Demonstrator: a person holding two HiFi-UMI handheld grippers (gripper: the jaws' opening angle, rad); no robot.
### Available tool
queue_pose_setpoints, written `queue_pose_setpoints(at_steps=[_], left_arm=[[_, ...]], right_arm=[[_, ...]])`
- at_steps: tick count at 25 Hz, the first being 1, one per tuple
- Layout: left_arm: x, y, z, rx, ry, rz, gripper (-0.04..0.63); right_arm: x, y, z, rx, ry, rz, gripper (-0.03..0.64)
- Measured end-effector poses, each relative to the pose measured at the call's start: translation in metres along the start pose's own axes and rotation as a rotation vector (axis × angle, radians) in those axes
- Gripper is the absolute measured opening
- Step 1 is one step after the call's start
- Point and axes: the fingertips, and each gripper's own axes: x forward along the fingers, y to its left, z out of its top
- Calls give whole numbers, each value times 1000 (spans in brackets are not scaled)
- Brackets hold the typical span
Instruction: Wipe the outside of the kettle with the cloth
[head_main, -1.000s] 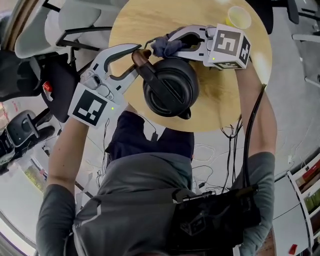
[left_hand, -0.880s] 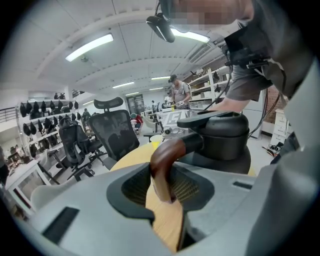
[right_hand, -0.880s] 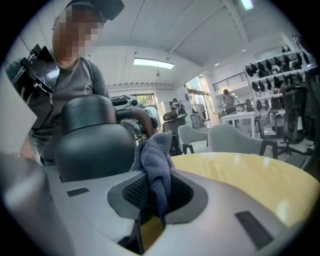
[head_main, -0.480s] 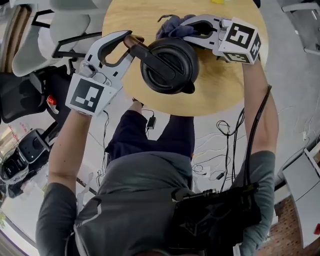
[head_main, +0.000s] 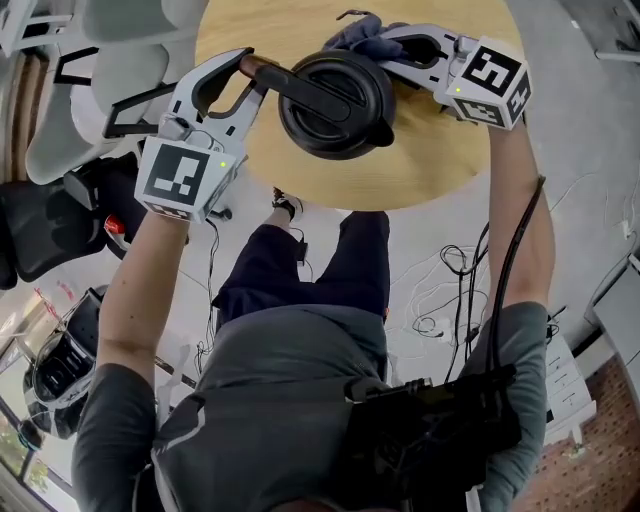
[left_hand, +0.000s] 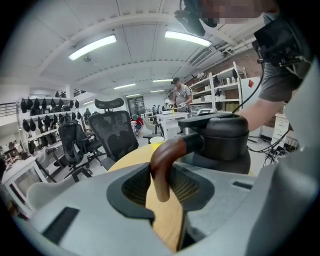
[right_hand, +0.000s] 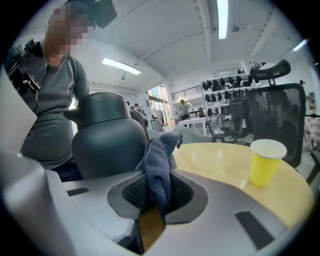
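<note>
A black kettle (head_main: 335, 105) with a curved brown wooden handle (head_main: 262, 72) stands on the round wooden table (head_main: 440, 150). My left gripper (head_main: 250, 72) is shut on that handle, seen between its pads in the left gripper view as the brown handle (left_hand: 162, 165) leading to the kettle (left_hand: 220, 142). My right gripper (head_main: 385, 40) is shut on a blue-grey cloth (head_main: 362, 35), which lies against the kettle's far side. In the right gripper view the cloth (right_hand: 159, 165) hangs from the jaws just right of the kettle body (right_hand: 105, 145).
A yellow paper cup (right_hand: 266, 162) stands on the table beyond the cloth, also small in the left gripper view as the cup (left_hand: 156, 141). Black office chairs (left_hand: 115, 132) ring the table. Cables (head_main: 450, 290) lie on the floor near the person's legs.
My right gripper has swung round and carried the cloth to the right along the kettle's far side. The left gripper has kept its hold on the handle without moving.
</note>
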Motion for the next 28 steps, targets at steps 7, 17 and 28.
queue_pose_setpoints(at_steps=[7,17,28], left_arm=[[-1,-1,5,0,-31,-17,117],[5,-3,3,4,-38,-61,117],[5,-5,-2,15,36,-172,123]], right_arm=[[-21,14,-8,83,-48,-173,81],[-44,48,-27,165,-132,-378,83],[-47,77,-40,282,-200,-600,83]])
